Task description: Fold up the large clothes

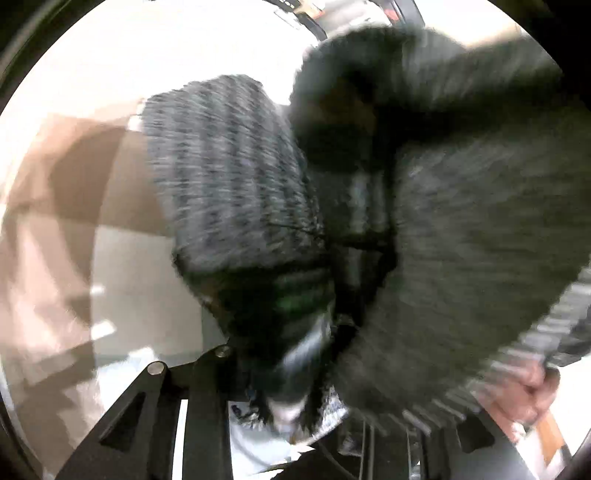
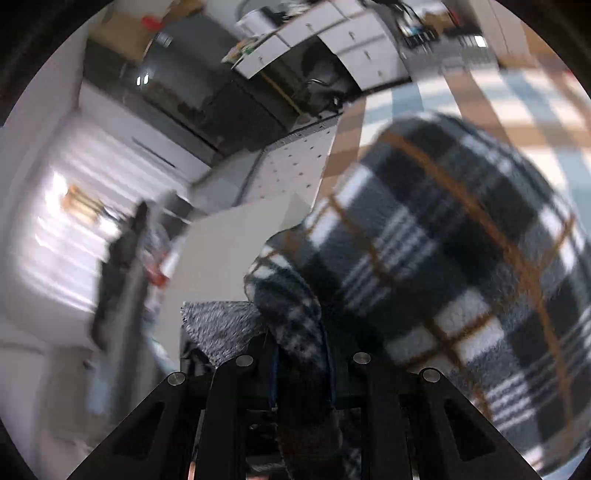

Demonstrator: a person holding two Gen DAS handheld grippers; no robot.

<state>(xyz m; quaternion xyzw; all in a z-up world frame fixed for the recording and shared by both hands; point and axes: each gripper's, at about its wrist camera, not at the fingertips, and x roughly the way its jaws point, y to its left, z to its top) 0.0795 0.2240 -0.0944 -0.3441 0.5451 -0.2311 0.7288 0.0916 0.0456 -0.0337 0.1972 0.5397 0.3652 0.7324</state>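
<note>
Checked covering in tan, white and pale blue point(image 2: 491, 92) under the work, presumably the surface or a bed; cannot tell which.

Nearest in the right wrist view: right gripper point(image 2: 301, 363), jaws pressed nearly together and pinching a bunched edge of the plaid fleece garment point(image 2: 443, 258), black, white and grey with thin orange lines. Grey fuzzy underside showing just left of the pinch. Beyond it, bulk of the cloth ballooning up and to the right, lifted clear of the checked covering, not lying flat.

Nearest in the left wrist view: left gripper point(image 1: 284, 402), jaws close together on a dark fold with a white patch, seemingly clamping it, though blur hides the pads. Above that, more of the same fleece hanging in two lobes, grey reverse on the left, darker mass on the right. Hand point(image 1: 532, 384) at lower right, gripping something not clear.

Judged progress: early or middle. Garment held up at two points, no neat crease or stacked layers visible anywhere. Left to do: laying it flat, bringing edges together, pressing the folds.

Farther off: perforated white panel point(image 2: 299, 166), then white cabinets point(image 2: 332, 33) and dark shelving.

Writing, brands, labels: none legible; everything too blurred.
</note>
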